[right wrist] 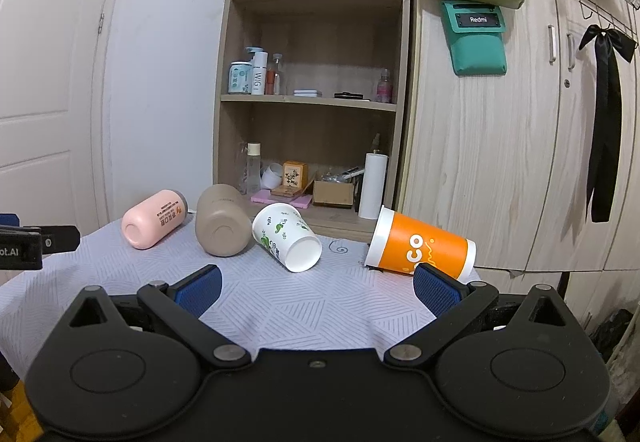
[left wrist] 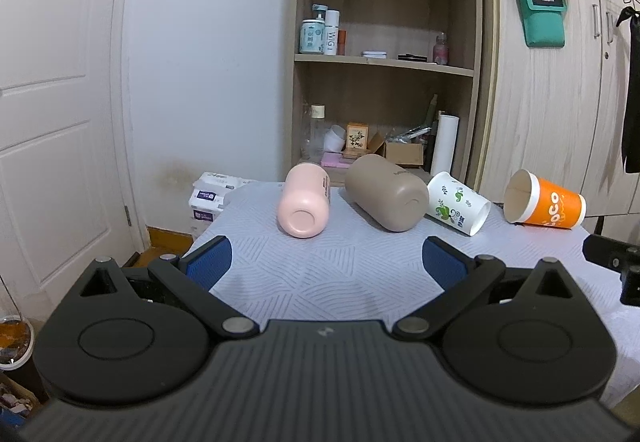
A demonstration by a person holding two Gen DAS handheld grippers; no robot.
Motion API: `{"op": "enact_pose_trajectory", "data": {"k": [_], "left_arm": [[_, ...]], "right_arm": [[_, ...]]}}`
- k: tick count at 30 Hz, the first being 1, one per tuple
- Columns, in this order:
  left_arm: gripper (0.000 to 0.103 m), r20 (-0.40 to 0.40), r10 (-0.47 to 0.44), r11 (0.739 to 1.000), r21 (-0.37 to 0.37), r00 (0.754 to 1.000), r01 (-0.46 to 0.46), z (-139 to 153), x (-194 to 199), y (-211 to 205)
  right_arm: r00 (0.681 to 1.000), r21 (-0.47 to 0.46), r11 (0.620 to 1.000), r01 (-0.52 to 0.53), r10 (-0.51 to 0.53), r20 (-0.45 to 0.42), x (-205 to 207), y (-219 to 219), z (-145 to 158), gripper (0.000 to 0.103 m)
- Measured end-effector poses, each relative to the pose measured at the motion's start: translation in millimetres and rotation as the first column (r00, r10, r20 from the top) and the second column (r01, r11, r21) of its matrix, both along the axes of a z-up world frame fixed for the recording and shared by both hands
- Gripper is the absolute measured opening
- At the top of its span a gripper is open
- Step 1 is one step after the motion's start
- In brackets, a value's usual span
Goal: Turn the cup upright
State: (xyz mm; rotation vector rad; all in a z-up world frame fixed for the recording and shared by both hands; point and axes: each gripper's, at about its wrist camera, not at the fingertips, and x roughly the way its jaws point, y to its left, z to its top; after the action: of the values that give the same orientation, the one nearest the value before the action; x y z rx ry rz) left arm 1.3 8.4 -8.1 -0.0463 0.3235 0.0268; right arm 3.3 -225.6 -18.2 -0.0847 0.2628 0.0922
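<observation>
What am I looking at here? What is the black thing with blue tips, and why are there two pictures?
There is no robot arm: a person holds a two-finger gripper in each hand. Each gripper carries a camera looking forward along its fingers, so you get two pictures of one scene. One shows the left gripper, the other the right gripper; the blue tips are finger pads. Both are open and hold nothing. On the table four cups lie on their sides: pink cup, brown cup, white cup, orange cup. The job is to stand a cup upright. Behind is a shelf.
</observation>
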Motion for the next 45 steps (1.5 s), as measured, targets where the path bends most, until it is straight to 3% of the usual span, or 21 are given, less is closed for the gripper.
{"op": "enact_pose_trajectory", "data": {"k": [35, 45], "left_arm": [[0.103, -0.005, -0.042, 0.998, 0.037, 0.999, 0.043, -0.8, -5.0, -7.8], [0.103, -0.044, -0.042, 0.999, 0.029, 0.998, 0.043, 17.4, 7.6, 1.2]], "right_arm": [[1.000, -0.014, 1.000, -0.002, 0.002, 0.000, -0.2, -5.0, -0.8, 0.103], [0.987, -0.034, 0.987, -0.158, 0.157, -0.016, 14.6, 9.2, 14.4, 0.103]]}}
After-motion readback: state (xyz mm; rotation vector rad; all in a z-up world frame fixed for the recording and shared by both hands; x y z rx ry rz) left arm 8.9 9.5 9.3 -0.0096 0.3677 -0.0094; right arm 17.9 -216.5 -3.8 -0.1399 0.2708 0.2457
